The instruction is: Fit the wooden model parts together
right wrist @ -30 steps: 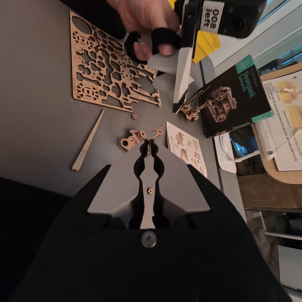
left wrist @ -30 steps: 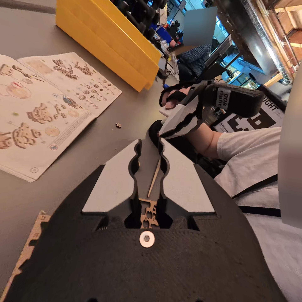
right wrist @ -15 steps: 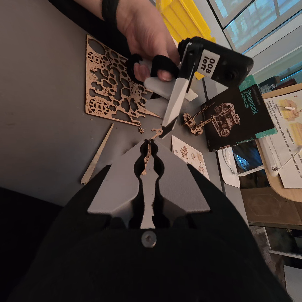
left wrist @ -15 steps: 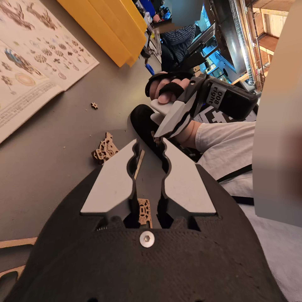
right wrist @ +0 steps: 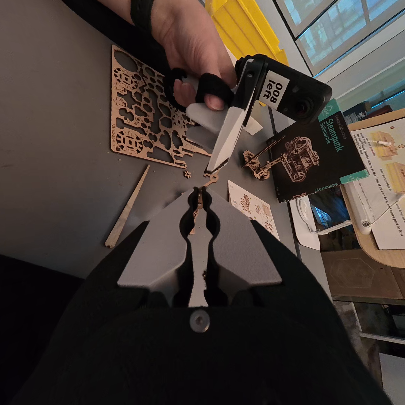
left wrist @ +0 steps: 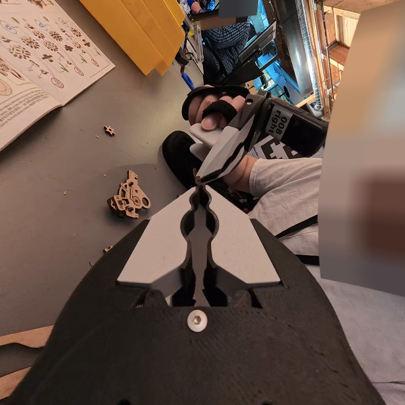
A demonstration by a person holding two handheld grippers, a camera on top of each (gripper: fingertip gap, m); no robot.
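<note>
Each hand-held gripper (left wrist: 199,188) (right wrist: 198,191) has grey wavy-edged fingers, a black textured body, one silver hex screw and a white label. Black finger loops; pale grey sleeve (left wrist: 285,188).

right claw (right wrist: 199,190) pinching wooden part (right wrist: 209,180), left claw (right wrist: 212,170) touching

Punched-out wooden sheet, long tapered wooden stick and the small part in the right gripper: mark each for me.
punched-out wooden sheet (right wrist: 131,114): right wrist view, on its webbing between cut-outs.
tapered wooden stick (right wrist: 129,202): right wrist view, mid-length of the shaft.
small wooden part (right wrist: 210,180): right wrist view, on the stretch past the right gripper (right wrist: 199,190).
</note>
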